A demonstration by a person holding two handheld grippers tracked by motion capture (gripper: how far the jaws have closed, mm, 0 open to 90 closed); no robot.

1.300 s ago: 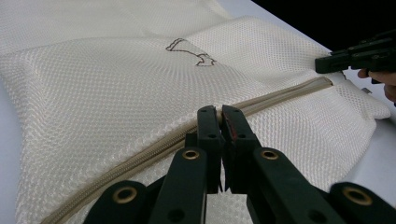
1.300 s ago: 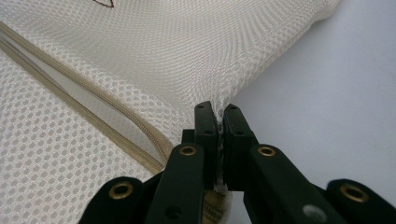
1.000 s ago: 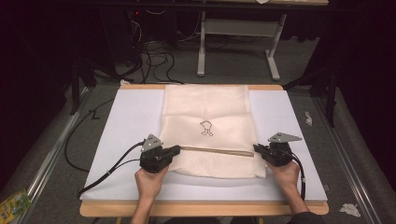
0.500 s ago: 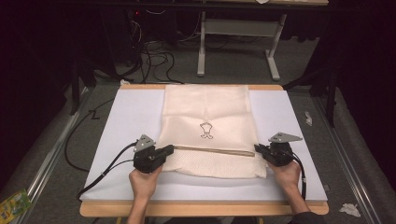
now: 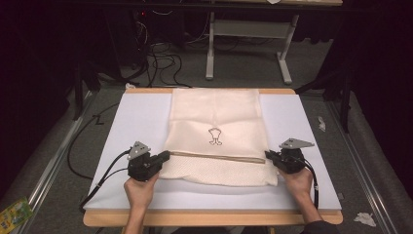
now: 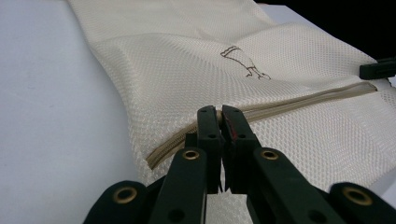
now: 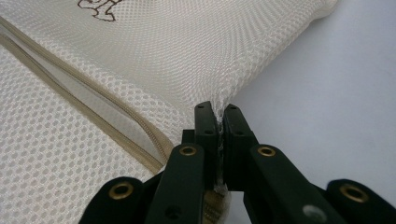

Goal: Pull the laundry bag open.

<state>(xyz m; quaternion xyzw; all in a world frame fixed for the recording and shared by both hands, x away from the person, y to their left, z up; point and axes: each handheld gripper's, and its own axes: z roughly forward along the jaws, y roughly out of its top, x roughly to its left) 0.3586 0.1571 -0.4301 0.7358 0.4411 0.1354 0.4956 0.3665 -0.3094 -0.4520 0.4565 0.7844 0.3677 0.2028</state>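
White board (image 5: 141, 117) spread beneath both jaw pairs, on a wooden table (image 5: 209, 218). Far beyond the jaws, tangled black cables (image 5: 160, 63) and a grey metal frame (image 5: 248, 44) on the floor. Crumpled paper scraps (image 5: 364, 219) outward of the right jaws; green packet (image 5: 14, 214) outward of the left.
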